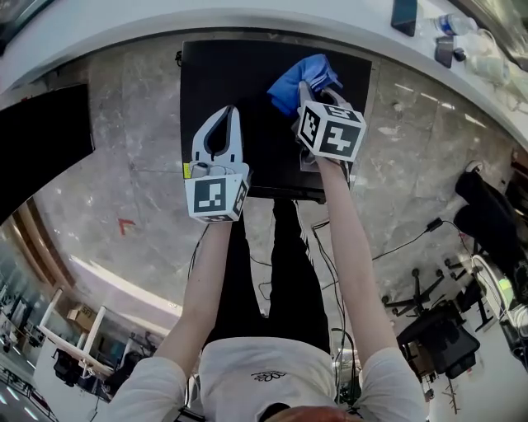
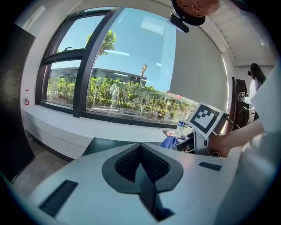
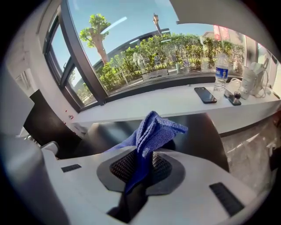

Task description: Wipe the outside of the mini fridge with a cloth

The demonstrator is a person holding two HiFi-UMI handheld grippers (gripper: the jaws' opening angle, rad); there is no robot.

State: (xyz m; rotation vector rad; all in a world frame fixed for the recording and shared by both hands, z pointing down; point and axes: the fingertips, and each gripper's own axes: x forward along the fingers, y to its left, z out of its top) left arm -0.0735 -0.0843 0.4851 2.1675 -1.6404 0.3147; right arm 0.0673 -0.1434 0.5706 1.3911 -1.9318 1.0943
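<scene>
The black mini fridge (image 1: 247, 74) stands below me against the white sill, its flat top facing up. My right gripper (image 1: 313, 86) is shut on a blue cloth (image 1: 301, 78), which bunches over the fridge top near its far right corner. In the right gripper view the blue cloth (image 3: 151, 132) sticks up from between the closed jaws above the dark fridge top (image 3: 202, 132). My left gripper (image 1: 227, 115) hovers over the left part of the fridge top, shut with nothing in it. The left gripper view shows the fridge top (image 2: 103, 145) just beyond the closed jaws.
A white window sill (image 1: 247, 21) runs behind the fridge, with a phone (image 3: 205, 95), a water bottle (image 3: 221, 72) and a white kettle (image 3: 250, 81) on it. A dark cabinet (image 1: 41, 144) stands at the left. Cables (image 1: 396, 247) and office chairs (image 1: 445, 330) lie on the marble floor at the right.
</scene>
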